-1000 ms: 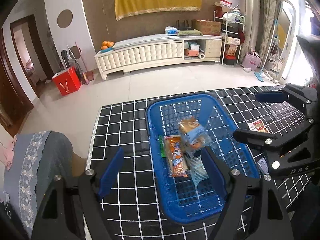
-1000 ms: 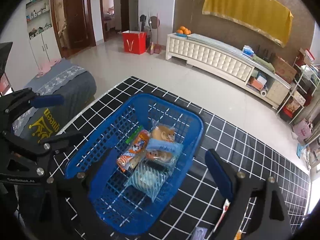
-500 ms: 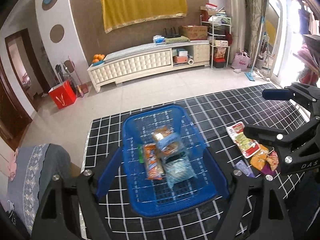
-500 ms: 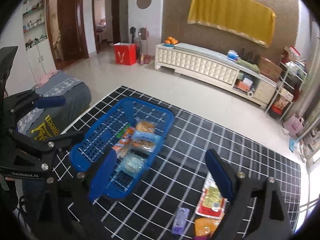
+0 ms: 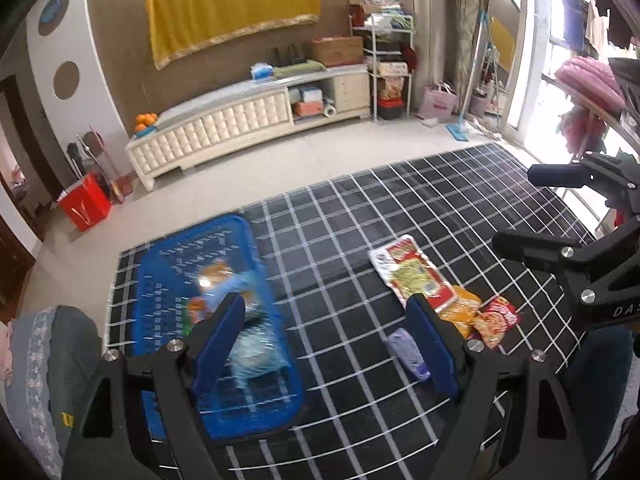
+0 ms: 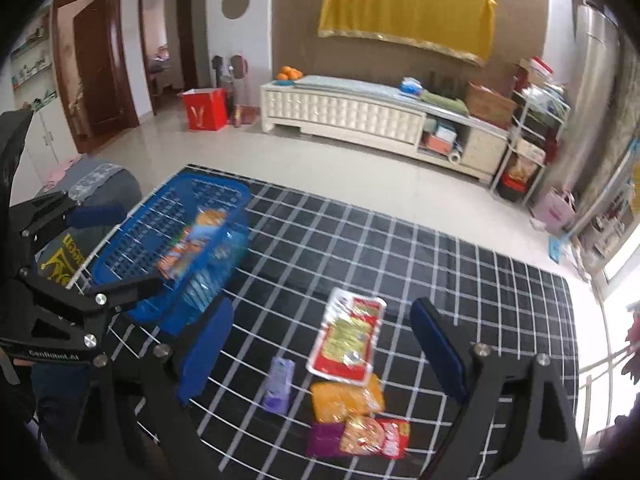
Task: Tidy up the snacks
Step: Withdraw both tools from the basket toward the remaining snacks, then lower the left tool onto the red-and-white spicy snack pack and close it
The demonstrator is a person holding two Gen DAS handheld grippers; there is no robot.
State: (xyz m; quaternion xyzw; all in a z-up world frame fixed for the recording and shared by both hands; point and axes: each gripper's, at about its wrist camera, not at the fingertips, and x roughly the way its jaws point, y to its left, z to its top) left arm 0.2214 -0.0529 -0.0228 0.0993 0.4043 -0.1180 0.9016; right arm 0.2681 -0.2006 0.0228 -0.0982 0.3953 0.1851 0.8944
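**Snacks split between the blue basket and the checked cloth**

The blue basket (image 6: 120,240) sits on the left part of the black cloth with white grid lines (image 6: 400,248), and it holds several wrapped snacks: an orange-and-blue packet (image 6: 182,246) lies along its middle, with a clear bluish bag (image 5: 252,348) at the near end. Both are smeared by motion blur, so their print cannot be read.

Well apart from the basket, to its right, four more snacks lie on the cloth in a loose cluster. The long red-and-white pack (image 6: 348,336) lies farthest from the cameras. Just beside its near end is the yellow bag (image 6: 346,398), and touching that, nearer again, the red-and-purple bag (image 6: 360,436). The small lilac sachet (image 6: 278,384) lies alone to the left of the yellow bag, between the cluster and the basket.

The right gripper (image 6: 320,356) hangs over the loose cluster with its blue-padded jaws spread wide and nothing between them. The left gripper (image 5: 324,344) hovers over the strip of cloth between the basket and the cluster, jaws likewise spread and empty.

Beyond the cloth are pale floor tiles, a long cream cabinet (image 6: 360,116) against the brown wall, a yellow drape (image 6: 404,12) above it, and a red bag (image 6: 204,109) near the doorway
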